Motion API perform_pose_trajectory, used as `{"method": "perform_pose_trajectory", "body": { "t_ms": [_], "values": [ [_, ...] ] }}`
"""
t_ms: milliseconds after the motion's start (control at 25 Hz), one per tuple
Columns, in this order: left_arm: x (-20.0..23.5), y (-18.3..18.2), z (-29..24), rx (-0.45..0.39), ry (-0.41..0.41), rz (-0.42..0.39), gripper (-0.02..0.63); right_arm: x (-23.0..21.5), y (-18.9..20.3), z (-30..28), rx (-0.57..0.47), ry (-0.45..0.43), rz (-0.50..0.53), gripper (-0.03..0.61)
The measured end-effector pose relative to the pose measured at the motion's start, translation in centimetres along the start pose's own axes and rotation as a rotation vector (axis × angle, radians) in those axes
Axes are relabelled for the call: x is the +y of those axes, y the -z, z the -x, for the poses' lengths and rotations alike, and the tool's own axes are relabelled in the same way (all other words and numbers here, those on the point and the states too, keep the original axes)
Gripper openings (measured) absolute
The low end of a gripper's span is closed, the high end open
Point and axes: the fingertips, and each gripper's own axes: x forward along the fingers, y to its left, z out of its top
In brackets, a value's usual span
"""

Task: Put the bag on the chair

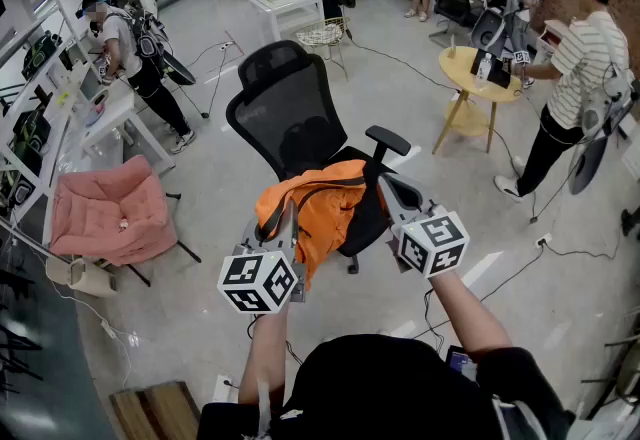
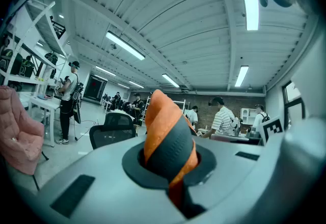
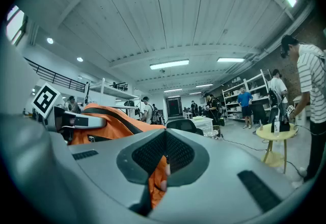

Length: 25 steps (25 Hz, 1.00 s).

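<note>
Currently my left gripper [image 1: 288,220] and right gripper [image 1: 398,196] both have jaws clamped on the orange bag [image 1: 325,213], seemingly hanging over the chair [image 1: 285,108] seat, so lowering and release remain.

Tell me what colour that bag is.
Orange with black trim; the bag shows best in the head view.

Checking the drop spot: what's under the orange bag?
The black office chair. One armrest shows beside the orange bag, which hides most of the seat; contact can't be told.
</note>
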Motion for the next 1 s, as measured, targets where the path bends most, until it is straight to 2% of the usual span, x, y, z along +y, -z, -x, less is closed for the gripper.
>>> {"method": "perform_pose_trajectory", "body": {
  "t_ms": [640, 1000],
  "values": [
    [-3.1, 1.5, -3.0, 0.014, -0.041, -0.024, 0.011, -4.1, 0.8, 1.3, 0.017, -0.049, -0.023, -0.005],
    [-4.3, 2.4, -3.5, 0.017, -0.087, 0.018, 0.011, -5.8, 1.6, 1.8, 0.032, -0.095, -0.048, -0.005]
  ]
}}
